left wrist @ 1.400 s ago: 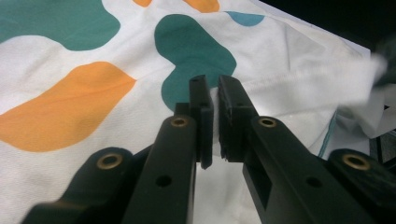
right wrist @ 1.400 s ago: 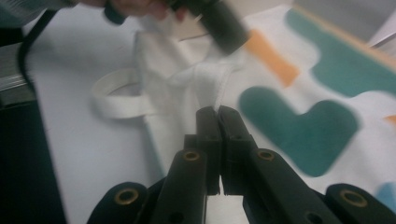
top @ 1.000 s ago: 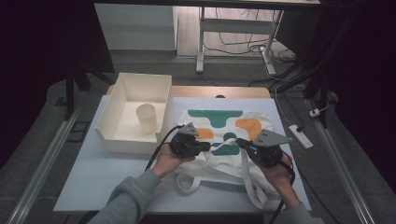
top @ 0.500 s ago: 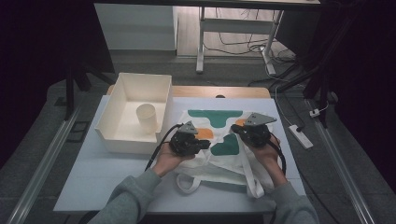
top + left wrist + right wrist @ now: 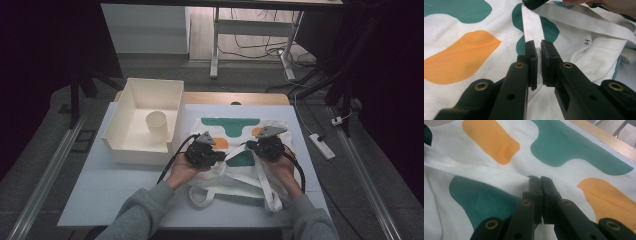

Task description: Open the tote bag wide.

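Observation:
A white tote bag (image 5: 235, 125) printed with teal and orange shapes lies flat on the table. One of its white straps (image 5: 531, 27) runs taut between my two grippers. My left gripper (image 5: 539, 50), near the bag's left edge (image 5: 220, 156), is shut on that strap. My right gripper (image 5: 540, 182), over the bag's middle right (image 5: 251, 146), is shut on the same strap (image 5: 474, 173) where it meets the cloth. The other strap loops (image 5: 200, 196) off the bag's near edge. The right gripper's jaw tips show at the top of the left gripper view.
A white open box (image 5: 122, 112) stands at the left of the table with a pale cup (image 5: 156, 126) upright inside. A wooden edge (image 5: 235, 97) shows behind the bag. A power strip (image 5: 320, 145) and cables lie on the floor to the right.
My right gripper has moved from the bag's near right side up and left toward its middle, drawing the strap with it. The left gripper has stayed put.

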